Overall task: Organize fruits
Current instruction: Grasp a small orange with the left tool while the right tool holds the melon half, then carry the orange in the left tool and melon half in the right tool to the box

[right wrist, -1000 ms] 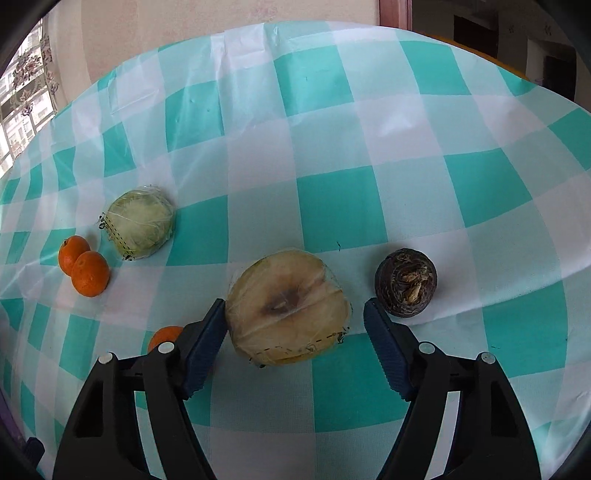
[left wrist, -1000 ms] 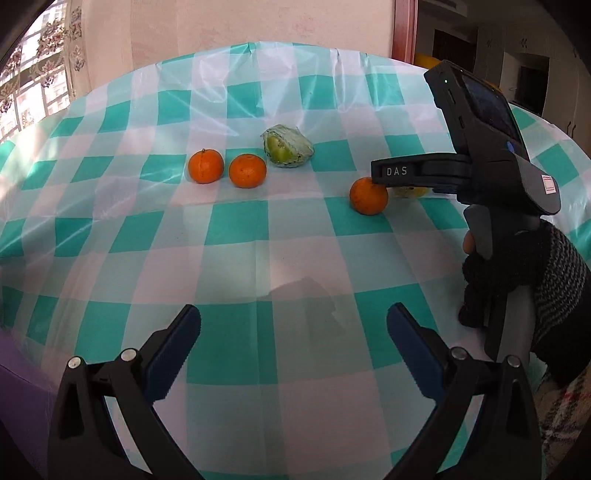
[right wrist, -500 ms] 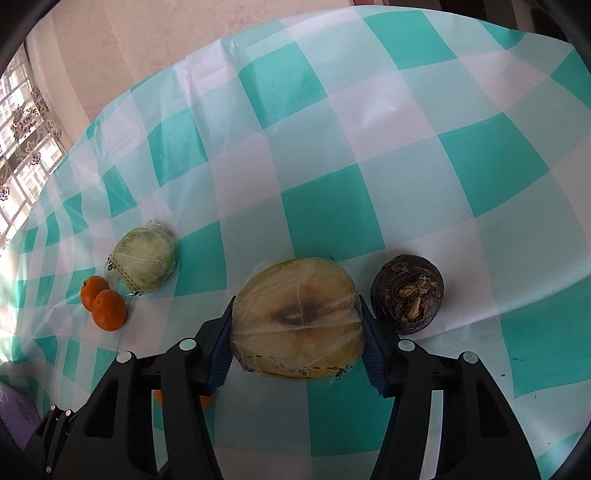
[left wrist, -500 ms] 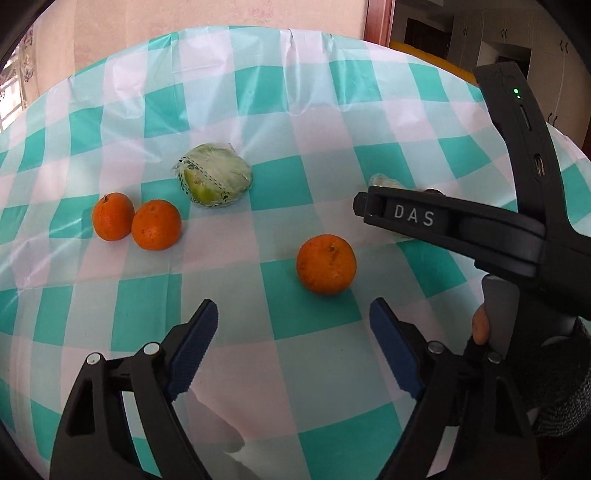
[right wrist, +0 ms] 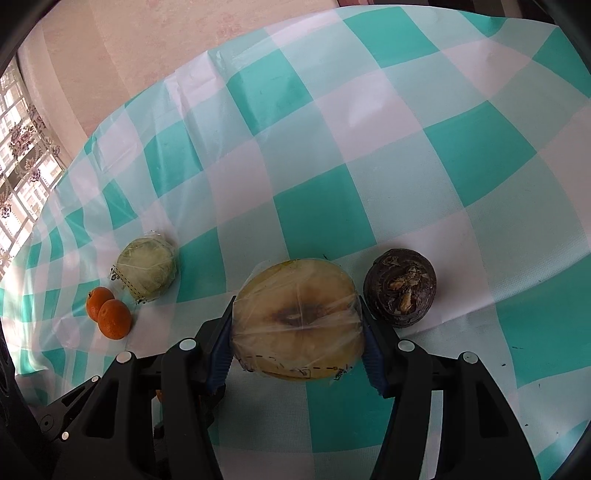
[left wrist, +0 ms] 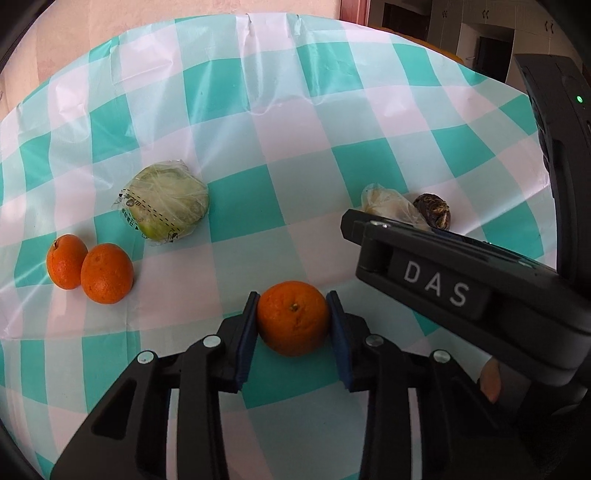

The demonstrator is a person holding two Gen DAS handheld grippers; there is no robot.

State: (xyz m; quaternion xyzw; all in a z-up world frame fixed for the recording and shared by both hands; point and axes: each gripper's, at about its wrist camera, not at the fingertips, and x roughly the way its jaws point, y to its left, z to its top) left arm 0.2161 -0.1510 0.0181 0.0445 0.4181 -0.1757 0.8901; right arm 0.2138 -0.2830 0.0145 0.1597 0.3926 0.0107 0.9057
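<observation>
left wrist view: left gripper (left wrist: 292, 325) clamps an orange (left wrist: 292, 322); right gripper (right wrist: 297, 332) grips a wrapped yellow fruit (right wrist: 297, 319), dark fruit (right wrist: 400, 287) just right.

This is a home, most likely a dining room. The table (right wrist: 369, 122) wears a thin plastic cloth (left wrist: 280, 129) in teal and white checks, creased along its fold lines, of the kind spread over a family table. Behind the far edge runs a pinkish wall (right wrist: 177, 44) with a faint pattern. On the far left a barred window (right wrist: 22, 147) hung with flowered lace lets daylight in. On the far right, past a red-brown door frame (left wrist: 354, 14), opens a dim room with pale cupboards (left wrist: 517, 22).
</observation>
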